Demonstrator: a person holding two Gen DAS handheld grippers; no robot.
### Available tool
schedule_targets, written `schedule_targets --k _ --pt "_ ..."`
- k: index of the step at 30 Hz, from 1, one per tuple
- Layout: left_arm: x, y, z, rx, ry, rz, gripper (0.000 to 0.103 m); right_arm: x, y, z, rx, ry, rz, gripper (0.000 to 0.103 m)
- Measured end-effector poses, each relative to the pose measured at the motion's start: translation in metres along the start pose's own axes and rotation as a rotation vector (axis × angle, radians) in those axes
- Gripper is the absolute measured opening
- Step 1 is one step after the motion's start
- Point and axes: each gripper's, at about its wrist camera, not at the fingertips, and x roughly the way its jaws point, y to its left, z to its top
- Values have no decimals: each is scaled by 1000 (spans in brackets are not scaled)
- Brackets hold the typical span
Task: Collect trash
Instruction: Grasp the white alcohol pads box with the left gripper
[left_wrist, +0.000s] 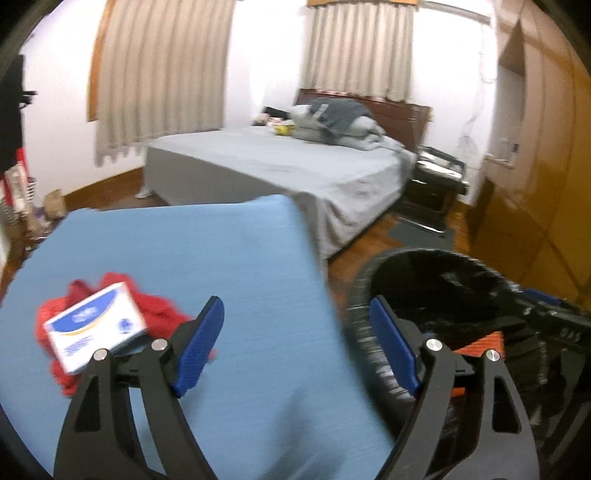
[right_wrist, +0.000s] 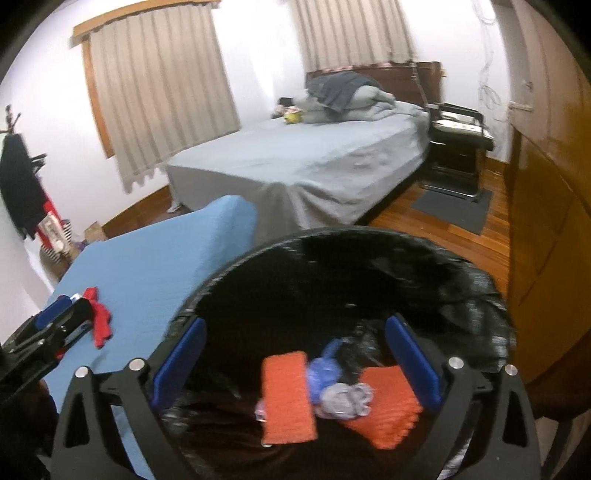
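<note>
A white and blue box (left_wrist: 96, 329) lies on crumpled red material (left_wrist: 155, 314) at the left of the blue table (left_wrist: 221, 258). My left gripper (left_wrist: 295, 347) is open and empty, just right of the box, over the table's right edge. A black bin (right_wrist: 369, 266) with a black liner stands beside the table. In it lie two orange pieces (right_wrist: 288, 398) and crumpled blue and grey plastic (right_wrist: 332, 387). My right gripper (right_wrist: 295, 365) is open and empty over the bin's mouth. The left gripper (right_wrist: 55, 325) also shows at the left of the right wrist view, by the red material (right_wrist: 101, 321).
A bed (left_wrist: 295, 170) with a grey sheet and piled bedding stands behind the table. A black stand (right_wrist: 458, 147) and grey mat (right_wrist: 454, 206) sit on the wooden floor to its right. A wooden wardrobe (right_wrist: 546, 221) lines the right side. Clutter (left_wrist: 22, 199) stands at far left.
</note>
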Motion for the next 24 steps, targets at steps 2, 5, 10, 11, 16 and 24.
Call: schedule_targets --k 2,5,10,11,16,24 --pt "-5 19 -2 -17 -2 38 79 6 15 1 -16 5 27 96" --pt "-13 49 -4 -37 -10 103 79 16 43 2 -44 11 78 96" --pt "-20 97 -8 -79 -11 211 79 34 93 1 -115 27 149 96" --pt "-21 106 -9 -88 -8 226 79 36 100 0 -126 28 158 96" --pt "-18 142 -18 -134 31 289 78 48 134 -2 -164 40 205 96" --pt "-5 172 -27 -204 97 279 64 64 156 -6 -179 64 233 96"
